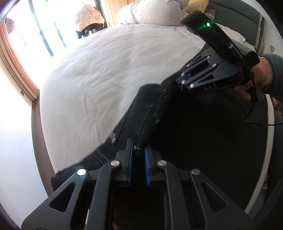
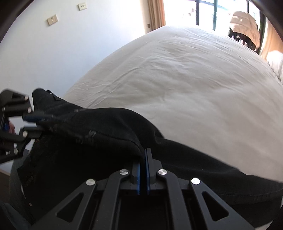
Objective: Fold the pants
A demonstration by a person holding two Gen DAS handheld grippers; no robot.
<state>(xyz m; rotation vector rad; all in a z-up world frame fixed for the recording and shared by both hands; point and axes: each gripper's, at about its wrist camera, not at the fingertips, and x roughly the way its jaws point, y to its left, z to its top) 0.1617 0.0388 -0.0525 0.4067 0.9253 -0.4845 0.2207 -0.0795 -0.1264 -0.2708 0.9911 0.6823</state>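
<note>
Pants (image 2: 109,134) pinched by both grippers, bed (image 2: 185,85)

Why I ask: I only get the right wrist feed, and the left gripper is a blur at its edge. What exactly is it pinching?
Observer: The left gripper is shut on a stitched edge of the black pants, right beside a small metal stud.
Operator: How does my right gripper look from outside?
Observer: The right gripper bites another part of the same edge, and a green light glows on its body.
Operator: What lies at the head of the bed?
Observer: A bunched white duvet sits at the far end of the bed.
</note>
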